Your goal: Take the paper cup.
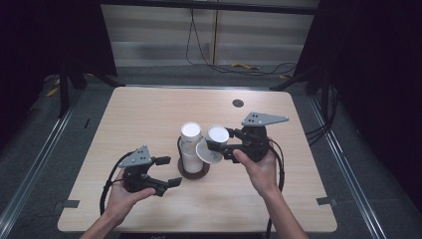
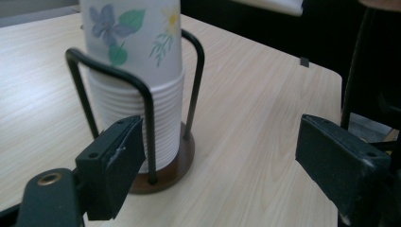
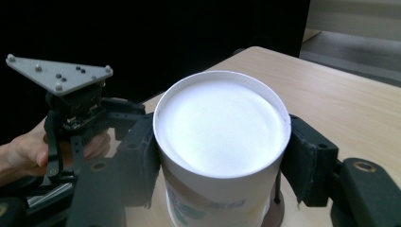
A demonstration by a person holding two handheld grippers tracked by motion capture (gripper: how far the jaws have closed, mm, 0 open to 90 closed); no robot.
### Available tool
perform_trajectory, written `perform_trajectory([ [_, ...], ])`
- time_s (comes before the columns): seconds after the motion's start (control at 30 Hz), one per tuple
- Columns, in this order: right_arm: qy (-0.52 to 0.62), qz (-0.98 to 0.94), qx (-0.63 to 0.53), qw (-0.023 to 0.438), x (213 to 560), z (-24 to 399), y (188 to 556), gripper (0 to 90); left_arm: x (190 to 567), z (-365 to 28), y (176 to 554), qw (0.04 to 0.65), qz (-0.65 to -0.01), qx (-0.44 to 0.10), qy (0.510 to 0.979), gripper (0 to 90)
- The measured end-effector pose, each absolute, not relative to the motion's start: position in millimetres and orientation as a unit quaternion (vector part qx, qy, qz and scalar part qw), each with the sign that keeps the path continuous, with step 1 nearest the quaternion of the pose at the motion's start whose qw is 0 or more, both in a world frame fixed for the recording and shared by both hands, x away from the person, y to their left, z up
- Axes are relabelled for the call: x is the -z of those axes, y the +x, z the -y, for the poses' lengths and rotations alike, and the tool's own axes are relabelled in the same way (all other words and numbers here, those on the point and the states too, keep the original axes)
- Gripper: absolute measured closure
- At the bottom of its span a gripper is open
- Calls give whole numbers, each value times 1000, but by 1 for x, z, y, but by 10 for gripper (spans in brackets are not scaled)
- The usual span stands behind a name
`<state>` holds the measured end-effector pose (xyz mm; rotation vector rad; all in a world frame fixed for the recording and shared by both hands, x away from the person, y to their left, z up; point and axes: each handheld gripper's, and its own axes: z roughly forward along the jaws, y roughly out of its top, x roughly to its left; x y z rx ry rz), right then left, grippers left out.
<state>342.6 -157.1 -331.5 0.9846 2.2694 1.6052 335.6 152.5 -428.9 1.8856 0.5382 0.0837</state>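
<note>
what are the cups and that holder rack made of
Cup stack: looks like paper, matte white with printed flowers and thin rolled rims forming ridges. Holder: thin black rods, likely coated metal wire, on a round brown base, wood or plastic, hard to tell.

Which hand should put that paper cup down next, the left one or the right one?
The right one, probably. The right gripper is already shut on the paper cup, bottom side up, beside the cup stack in its wire holder. The left gripper is open and holds nothing.
</note>
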Motion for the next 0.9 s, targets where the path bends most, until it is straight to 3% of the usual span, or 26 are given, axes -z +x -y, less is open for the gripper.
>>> perform_trajectory([
  [0.47,323,-780,-532,64,352,149,338,365,414,-127,340,566,-192,-27,802,158],
  [0.9,309,-790,-527,40,369,137,337,365,423,-121,342,563,-184,-18,806,161],
])
